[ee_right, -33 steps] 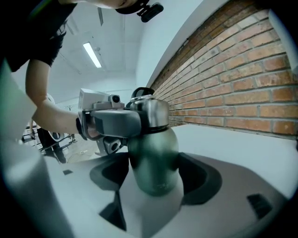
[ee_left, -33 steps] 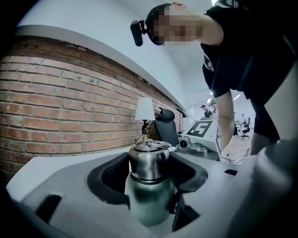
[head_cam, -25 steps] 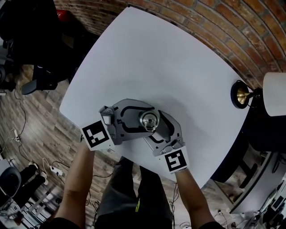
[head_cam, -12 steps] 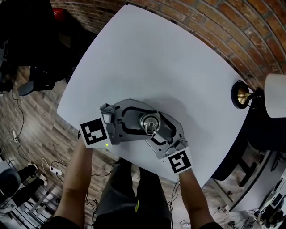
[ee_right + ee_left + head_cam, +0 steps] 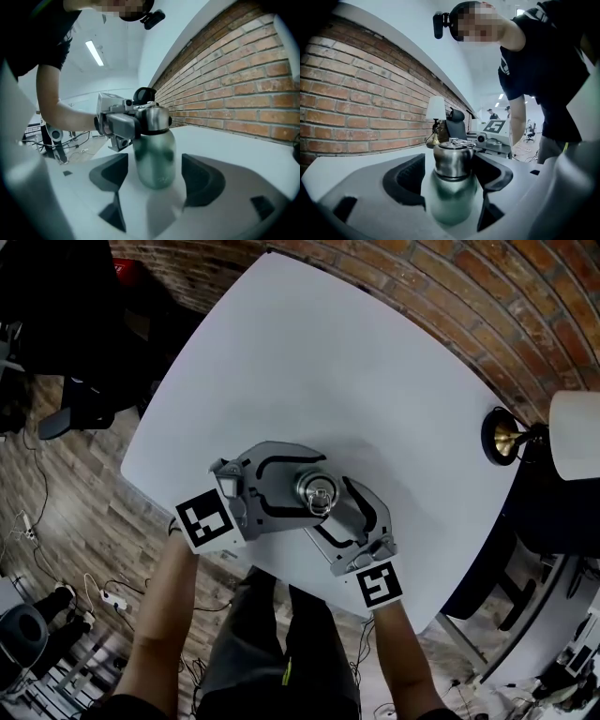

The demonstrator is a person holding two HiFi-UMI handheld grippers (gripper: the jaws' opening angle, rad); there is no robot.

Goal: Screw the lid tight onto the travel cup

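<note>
Currently the travel cup (image 5: pixel 317 493) is seen standing upright on the white surface (image 5: pixel 309 352), in the lower middle of the head view and near the edge closest to the person. Its metal lid (image 5: pixel 452 160) is seated on top of the greenish body. The cup is flanked by both grippers.

The left gripper (image 5: pixel 449 185) is held at the lower left of the cup in the head view. Its jaws are set wide and are opening, with the cup between them. A clear gap is seen beside one pad, while the other sits just beside the lid, and contact there cannot be told.

The right gripper (image 5: pixel 156 180) is held at the lower right of the cup. Its jaws are likewise wide and opening, with the cup between them. Bare surface is visible on either side of the cup, so nothing is gripped.

In the right gripper view the left gripper's body is seen just behind the cup at lid height.

A lamp (image 5: pixel 574 435) with a white shade is placed at the right edge of the head view, well apart from the cup, and a brick wall (image 5: pixel 441 282) is seen along the upper right
</note>
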